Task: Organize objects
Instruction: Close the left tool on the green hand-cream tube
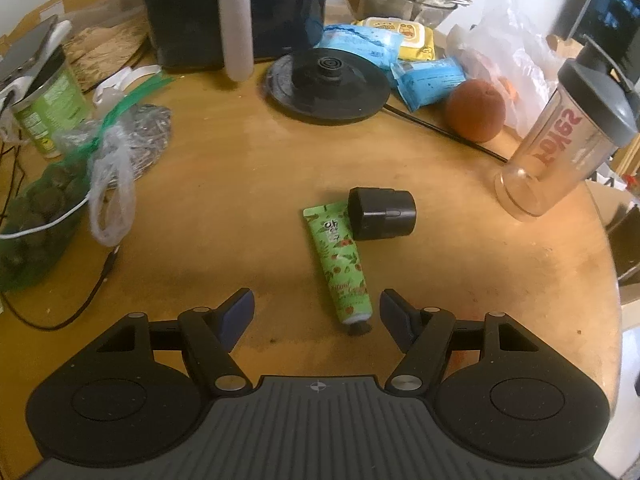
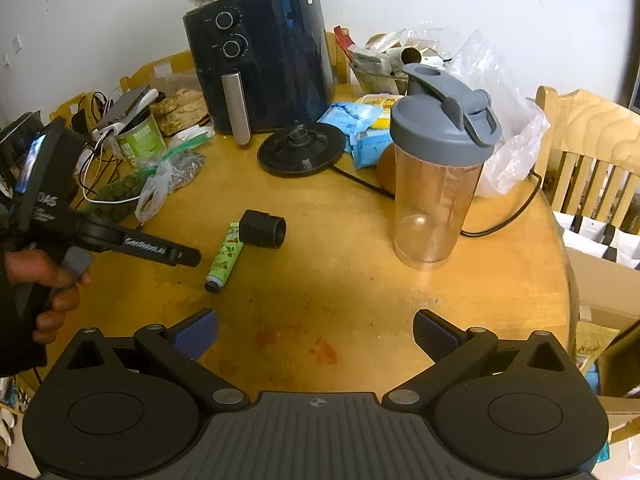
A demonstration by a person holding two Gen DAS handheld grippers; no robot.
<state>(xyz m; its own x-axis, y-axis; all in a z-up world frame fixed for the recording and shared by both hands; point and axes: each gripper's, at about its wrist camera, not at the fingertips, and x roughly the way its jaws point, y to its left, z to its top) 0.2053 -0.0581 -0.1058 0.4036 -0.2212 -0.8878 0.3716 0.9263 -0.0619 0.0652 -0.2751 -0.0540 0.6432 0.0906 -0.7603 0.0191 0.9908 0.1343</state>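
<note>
A green hand cream tube (image 1: 340, 264) lies flat on the round wooden table (image 1: 240, 208), its cap end near me. A black cylindrical adapter (image 1: 382, 213) lies against its far end. My left gripper (image 1: 316, 310) is open and empty, low over the table, with the tube's cap just inside its right finger. In the right wrist view the tube (image 2: 225, 257) and the adapter (image 2: 263, 228) lie left of centre, with the left gripper (image 2: 176, 255) beside them. My right gripper (image 2: 316, 334) is open and empty above bare table. A clear shaker bottle (image 2: 438, 184) with a grey lid stands ahead of it.
A dark air fryer (image 2: 260, 60) stands at the back. A black kettle base (image 1: 328, 84) with its cord, blue packets (image 1: 426, 80), an orange (image 1: 476, 110), plastic bags (image 1: 60, 200), a green can (image 1: 48, 108) and cables crowd the back and left. A wooden chair (image 2: 592, 148) stands right.
</note>
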